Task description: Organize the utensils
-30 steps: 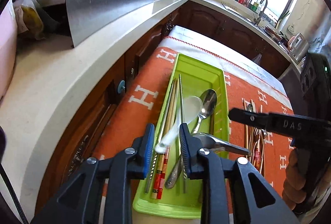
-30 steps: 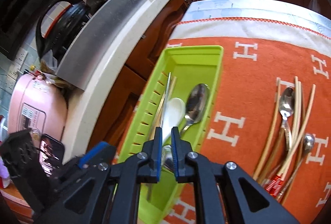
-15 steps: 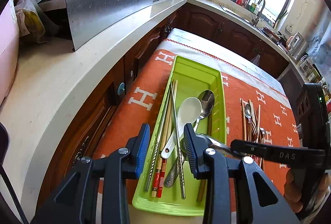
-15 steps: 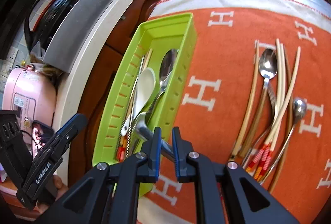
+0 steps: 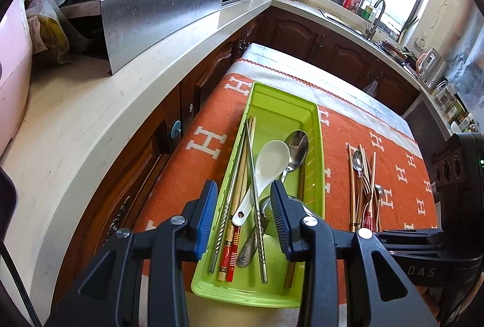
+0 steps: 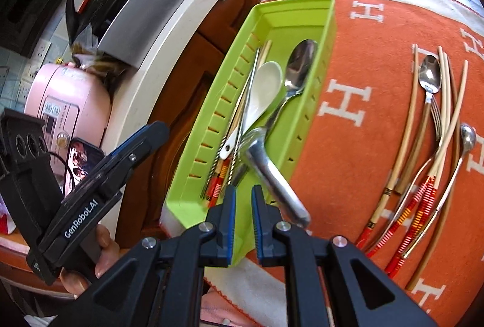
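Note:
The green tray (image 5: 314, 127) (image 6: 328, 24) lies on the orange cloth and holds a white spoon (image 5: 269, 157) (image 6: 263, 85), a steel spoon (image 5: 298, 142), chopsticks (image 5: 239, 194) and a steel fork-like utensil (image 6: 266, 163). That utensil's thick handle rests on the tray's right wall, just right of my right gripper (image 6: 243, 210). The right fingers stand a narrow slit apart with nothing between them. My left gripper (image 5: 242, 215) hangs open over the tray's near half, above the white spoon's handle and touching nothing.
Loose chopsticks, spoons and a fork (image 6: 429, 127) (image 5: 363, 185) lie on the cloth right of the tray. A pale countertop (image 5: 90, 121) with a steel splash panel (image 5: 163, 15) runs along the left. A pink cooker (image 6: 66, 103) stands there. A hand (image 6: 99, 251) holds the left gripper.
The left jaws widened and let go of the white spoon, which now lies in the tray. The right gripper drew towards the tray's near end; the steel handle now lies beside its fingers.

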Demonstrator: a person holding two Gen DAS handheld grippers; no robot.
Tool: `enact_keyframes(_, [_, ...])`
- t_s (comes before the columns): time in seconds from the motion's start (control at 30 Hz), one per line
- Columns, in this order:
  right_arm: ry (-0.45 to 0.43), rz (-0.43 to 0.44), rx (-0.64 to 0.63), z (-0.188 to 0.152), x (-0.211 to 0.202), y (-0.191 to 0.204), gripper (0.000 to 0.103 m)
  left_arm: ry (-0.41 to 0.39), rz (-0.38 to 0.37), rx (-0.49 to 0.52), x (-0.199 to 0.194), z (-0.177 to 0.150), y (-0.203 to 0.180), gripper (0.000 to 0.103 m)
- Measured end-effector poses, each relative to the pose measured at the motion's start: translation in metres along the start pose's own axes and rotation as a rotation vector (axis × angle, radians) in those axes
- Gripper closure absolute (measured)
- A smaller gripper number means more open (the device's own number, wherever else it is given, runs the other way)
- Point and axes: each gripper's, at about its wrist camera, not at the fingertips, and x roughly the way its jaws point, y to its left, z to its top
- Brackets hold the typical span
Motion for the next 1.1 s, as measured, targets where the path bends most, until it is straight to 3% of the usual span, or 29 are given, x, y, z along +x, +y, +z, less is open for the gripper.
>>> enact_keyframes(0.37, [-0.083,-0.104,-0.049,0.026,-0.004,0.009,0.092,0.0,-0.001,-0.008,-0.004,-0.003,0.003,0.063])
enact_keyframes(0.63, [0.004,-0.148,-0.05,0.032,0.019,0.01,0.092,-0.004,0.003,-0.035,-0.01,-0.005,0.014,0.063])
enact_keyframes(0.87, [0.092,-0.079,-0.025,0.023,0.035,0.015,0.089,-0.004,0.0,-0.049,-0.011,-0.004,0.019,0.062])
enact_keyframes(1.1, [0.098,-0.051,-0.048,0.017,0.036,0.027,0.089,-0.005,-0.001,-0.045,-0.011,-0.005,0.018,0.062])
